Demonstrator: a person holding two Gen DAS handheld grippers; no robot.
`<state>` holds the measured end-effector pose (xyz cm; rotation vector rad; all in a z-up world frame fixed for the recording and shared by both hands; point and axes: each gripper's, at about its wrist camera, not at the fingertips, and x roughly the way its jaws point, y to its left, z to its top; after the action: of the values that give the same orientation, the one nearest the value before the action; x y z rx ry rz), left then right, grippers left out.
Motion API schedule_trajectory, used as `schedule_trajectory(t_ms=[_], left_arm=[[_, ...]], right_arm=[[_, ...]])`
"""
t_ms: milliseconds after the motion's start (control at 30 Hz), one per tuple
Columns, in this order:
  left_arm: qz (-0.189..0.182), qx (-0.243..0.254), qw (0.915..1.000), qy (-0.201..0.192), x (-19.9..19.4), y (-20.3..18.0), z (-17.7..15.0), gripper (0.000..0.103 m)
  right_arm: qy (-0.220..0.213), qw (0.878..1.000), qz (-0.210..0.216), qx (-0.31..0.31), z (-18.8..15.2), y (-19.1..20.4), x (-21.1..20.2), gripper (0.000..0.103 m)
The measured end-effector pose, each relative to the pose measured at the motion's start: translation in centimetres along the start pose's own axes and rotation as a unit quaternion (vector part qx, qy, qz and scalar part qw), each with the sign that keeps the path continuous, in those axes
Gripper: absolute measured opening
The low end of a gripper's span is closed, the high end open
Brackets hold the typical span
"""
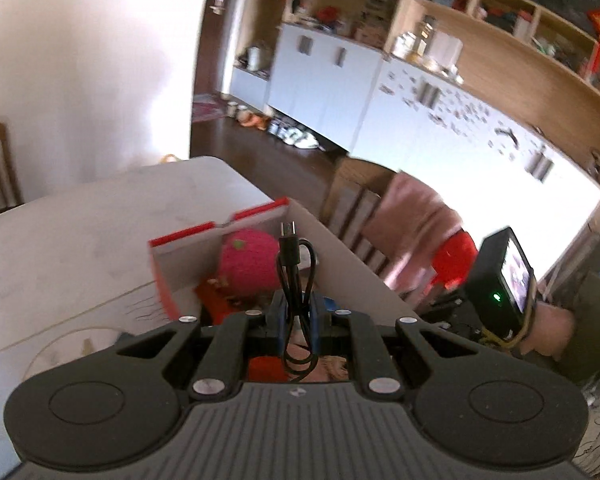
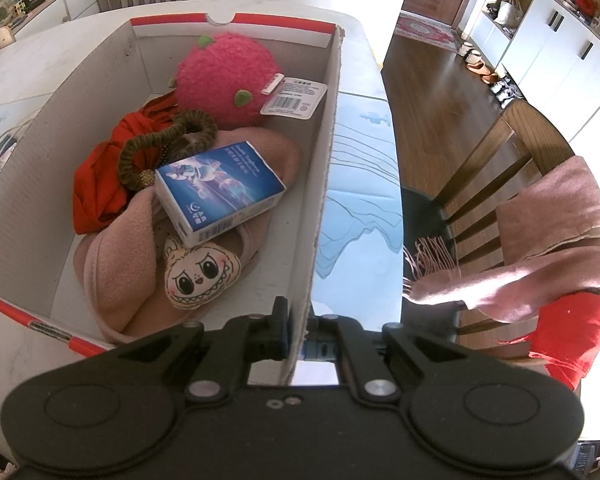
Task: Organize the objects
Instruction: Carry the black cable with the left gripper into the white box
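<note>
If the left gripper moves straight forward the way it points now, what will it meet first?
Probably the pink plush toy inside the cardboard box. The left gripper, holding a black cable, points down into the box; depth is unclear.

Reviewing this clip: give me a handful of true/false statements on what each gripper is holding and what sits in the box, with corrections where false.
1. The left gripper is shut on a coiled black cable. True.
2. The right gripper holds the blue carton. False: it is shut on the cardboard box side wall; the blue carton lies inside the box.
3. A pink plush fruit sits at the far end of the box. True.
4. The box is empty apart from the plush. False: it also holds a red cloth, a hair scrunchie, a pink garment and a small face plush.
5. The cable already lies in the box. False: it is between the left fingers, above the box.
</note>
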<state>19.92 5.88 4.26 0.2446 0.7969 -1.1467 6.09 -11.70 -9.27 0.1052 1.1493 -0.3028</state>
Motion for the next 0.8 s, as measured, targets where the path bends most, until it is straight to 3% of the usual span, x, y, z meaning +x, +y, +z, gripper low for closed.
schedule_trajectory(t_ms=[400,800], left_arm=[[-0.022,0.074,0.991,0.109,8.3,-4.0,-2.0,0.011],[-0.031,0.06,0.9837,0.167,13.4,-3.7,-4.6,0.011]], right_arm=[[-0.003,1.0,0.004,0.001,-0.1,-0.1,0.0,0.004],[-0.003,1.0,0.008,0.001,-0.1,-0.2,0.1,0.004]])
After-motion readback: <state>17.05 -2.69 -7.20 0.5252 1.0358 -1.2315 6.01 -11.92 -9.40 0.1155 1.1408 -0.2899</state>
